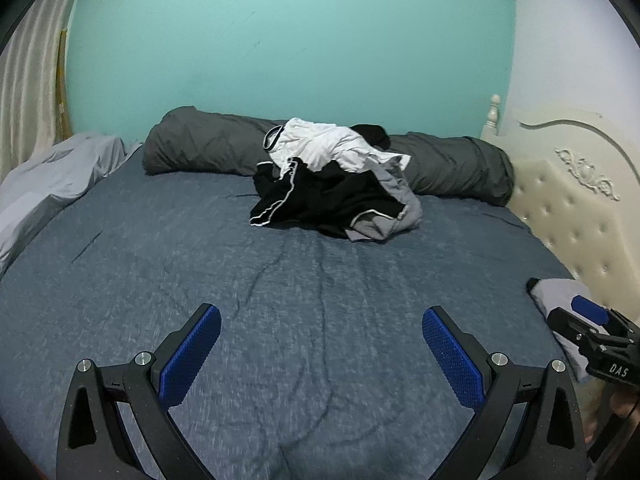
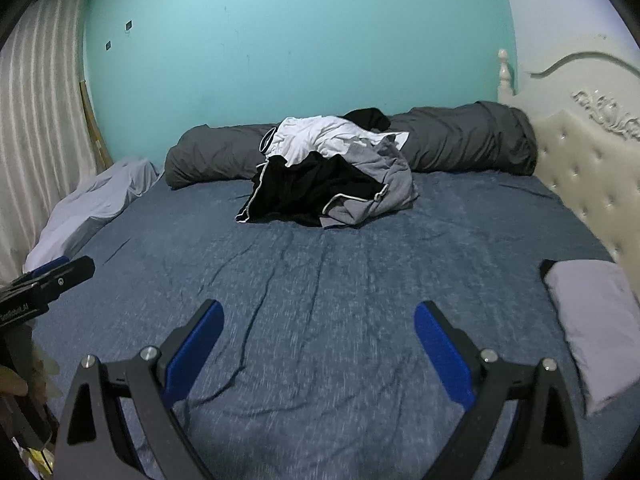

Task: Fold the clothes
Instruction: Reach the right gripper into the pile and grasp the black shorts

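A heap of unfolded clothes (image 1: 336, 184) lies at the far middle of the bed, with white, black and grey garments tangled together; it also shows in the right wrist view (image 2: 332, 176). A folded light grey garment (image 2: 596, 320) lies at the bed's right edge near the headboard, and shows partly in the left wrist view (image 1: 560, 300). My left gripper (image 1: 320, 352) is open and empty above the blue sheet, well short of the heap. My right gripper (image 2: 318, 344) is open and empty, also short of the heap. Each gripper shows at the edge of the other's view.
The blue bedsheet (image 1: 280, 300) covers the bed. A rolled dark grey duvet (image 1: 200, 144) lies along the teal wall. A crumpled pale grey sheet (image 1: 52, 184) lies at the left. The cream tufted headboard (image 1: 568, 208) stands at the right. Curtains (image 2: 40, 120) hang at the left.
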Action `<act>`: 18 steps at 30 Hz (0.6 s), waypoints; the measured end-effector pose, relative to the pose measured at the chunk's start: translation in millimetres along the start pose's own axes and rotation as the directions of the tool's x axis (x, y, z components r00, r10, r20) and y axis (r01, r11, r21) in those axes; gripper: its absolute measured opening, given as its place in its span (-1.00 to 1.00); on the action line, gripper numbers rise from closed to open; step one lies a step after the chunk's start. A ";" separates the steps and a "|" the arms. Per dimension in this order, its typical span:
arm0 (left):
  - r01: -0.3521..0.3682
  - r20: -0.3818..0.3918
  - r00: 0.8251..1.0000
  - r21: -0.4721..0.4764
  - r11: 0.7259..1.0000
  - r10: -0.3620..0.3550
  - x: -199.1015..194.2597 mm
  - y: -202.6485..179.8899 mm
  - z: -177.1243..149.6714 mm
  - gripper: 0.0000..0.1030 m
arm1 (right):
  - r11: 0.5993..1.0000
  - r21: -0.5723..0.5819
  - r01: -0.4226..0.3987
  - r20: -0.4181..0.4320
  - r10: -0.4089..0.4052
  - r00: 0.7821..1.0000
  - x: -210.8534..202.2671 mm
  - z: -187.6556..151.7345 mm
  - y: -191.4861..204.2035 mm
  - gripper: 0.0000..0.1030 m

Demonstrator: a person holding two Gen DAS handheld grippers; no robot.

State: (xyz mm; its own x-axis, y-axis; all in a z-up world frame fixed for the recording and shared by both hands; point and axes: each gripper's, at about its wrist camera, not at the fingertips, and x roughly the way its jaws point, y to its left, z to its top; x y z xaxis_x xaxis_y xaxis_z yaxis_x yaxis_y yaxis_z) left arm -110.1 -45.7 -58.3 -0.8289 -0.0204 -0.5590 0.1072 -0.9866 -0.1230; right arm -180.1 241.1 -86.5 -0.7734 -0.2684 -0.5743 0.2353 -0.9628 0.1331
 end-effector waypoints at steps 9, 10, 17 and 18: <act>-0.049 -0.036 0.998 -0.041 0.998 0.047 113.8 26.0 22.9 0.99 | 0.999 -0.027 -0.022 -0.039 0.021 0.999 121.6 35.7 -20.8 0.87; -0.052 -0.041 0.998 -0.044 0.998 0.050 128.0 28.0 24.0 0.99 | 0.999 -0.032 -0.026 -0.043 0.024 0.999 135.4 38.7 -22.4 0.87; -0.065 -0.074 0.996 -0.080 0.995 0.059 231.0 44.1 32.9 0.99 | 0.997 -0.016 -0.070 -0.098 0.068 0.993 262.4 60.0 -37.3 0.54; -0.065 -0.079 0.995 -0.088 0.994 0.058 244.7 46.9 34.5 0.99 | 0.997 -0.017 -0.070 -0.105 0.068 0.992 278.5 63.3 -38.9 0.54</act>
State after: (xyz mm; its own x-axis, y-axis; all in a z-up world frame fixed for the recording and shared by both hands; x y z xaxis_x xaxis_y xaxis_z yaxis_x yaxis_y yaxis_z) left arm -326.9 -102.6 -172.6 -0.7755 -0.0645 -0.6280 0.2085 -0.9651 -0.1583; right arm -441.9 201.8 -200.5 -0.6898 -0.3282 -0.6453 0.2989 -0.9409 0.1590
